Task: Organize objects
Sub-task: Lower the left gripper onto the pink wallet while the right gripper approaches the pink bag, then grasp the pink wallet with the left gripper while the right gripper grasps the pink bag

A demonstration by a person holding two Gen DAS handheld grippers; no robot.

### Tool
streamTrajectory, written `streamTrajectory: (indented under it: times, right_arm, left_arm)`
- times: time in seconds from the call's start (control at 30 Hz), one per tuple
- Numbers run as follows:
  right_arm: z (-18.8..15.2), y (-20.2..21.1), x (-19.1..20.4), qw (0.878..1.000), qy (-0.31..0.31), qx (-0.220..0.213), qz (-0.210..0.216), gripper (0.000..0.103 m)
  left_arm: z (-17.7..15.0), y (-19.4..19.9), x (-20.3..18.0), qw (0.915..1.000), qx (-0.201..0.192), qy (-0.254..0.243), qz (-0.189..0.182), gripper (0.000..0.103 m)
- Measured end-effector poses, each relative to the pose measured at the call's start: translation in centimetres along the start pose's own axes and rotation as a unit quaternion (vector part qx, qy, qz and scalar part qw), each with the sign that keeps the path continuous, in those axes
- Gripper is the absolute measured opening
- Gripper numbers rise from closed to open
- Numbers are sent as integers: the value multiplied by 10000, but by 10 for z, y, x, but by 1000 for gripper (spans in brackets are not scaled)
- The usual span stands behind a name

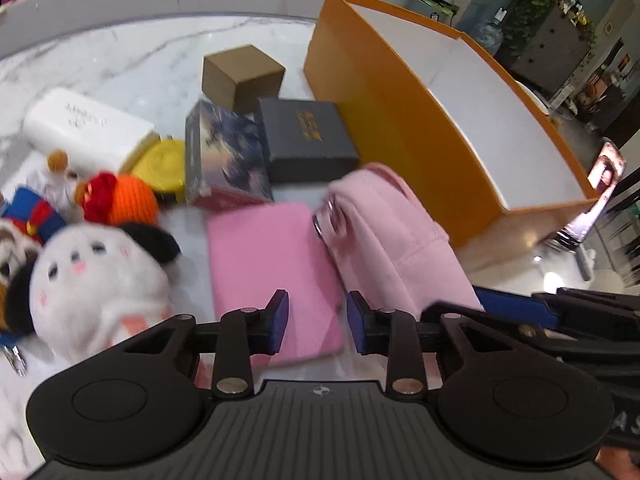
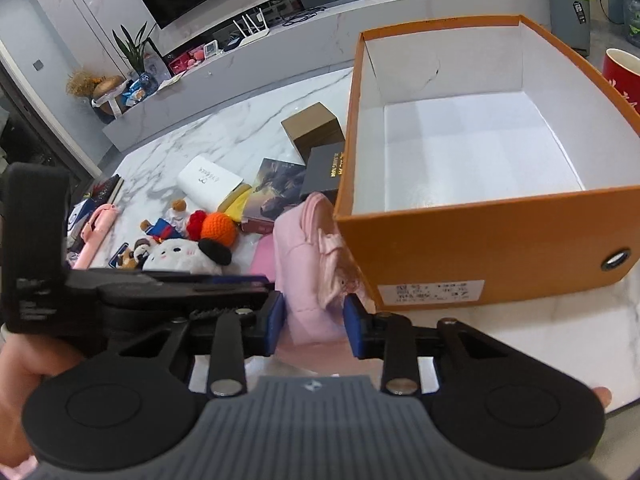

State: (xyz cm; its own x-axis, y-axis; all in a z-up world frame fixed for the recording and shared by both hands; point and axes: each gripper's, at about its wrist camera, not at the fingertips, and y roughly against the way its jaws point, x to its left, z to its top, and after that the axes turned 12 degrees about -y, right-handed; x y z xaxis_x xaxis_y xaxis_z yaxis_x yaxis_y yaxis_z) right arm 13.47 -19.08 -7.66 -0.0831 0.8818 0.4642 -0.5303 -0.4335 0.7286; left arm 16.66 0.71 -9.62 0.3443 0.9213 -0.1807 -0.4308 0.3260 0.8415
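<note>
Right wrist view shows our right gripper (image 2: 314, 326) half open around the pink pouch (image 2: 308, 256), not yet clamped; our left gripper (image 1: 318, 326) hangs open, empty. The pouch touches the empty orange box (image 2: 480, 248): we judge grasping next, then lifting inside.

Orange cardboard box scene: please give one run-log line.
orange cardboard box: empty | soft pink pouch: between right tool fingers, on table | left tool: open
</note>
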Motion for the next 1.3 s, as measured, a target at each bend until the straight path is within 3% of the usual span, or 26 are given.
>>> streamTrajectory:
  times: [0.07,0.17,0.33,0.6,0.7,0.77,1.2,1.3]
  right_arm:
    - [-3,5,0,9999,14,-10,-105,33]
    - [-3,13,-5,9997,-53,-52,-238,33]
    - [-4,15,-8,9997,-55,-44,-241,34]
    - [-4,13,-5,9997,72,-47,-238,35]
    - [-2,12,-6,9996,54,-63,-264,35]
    - [-2,12,-8,9995,33,-92,-313,35]
    - [0,10,-20,9987,-430,229,179,33]
    - [-1,12,-21,9982,-504,259,187,33]
  left_arm:
    - [-5,2,1,9999,-6,162,37,40]
    - [-8,4,8,9990,-89,371,224,65]
    - [0,-2,16,9975,208,324,591,71]
    - [8,-20,17,9961,461,270,704,102]
    - [9,-27,11,9964,494,189,661,100]
    - [9,-27,7,9974,384,109,602,91]
    - [-20,13,2,9985,42,524,178,88]
    - [-24,24,0,9978,10,488,457,88]
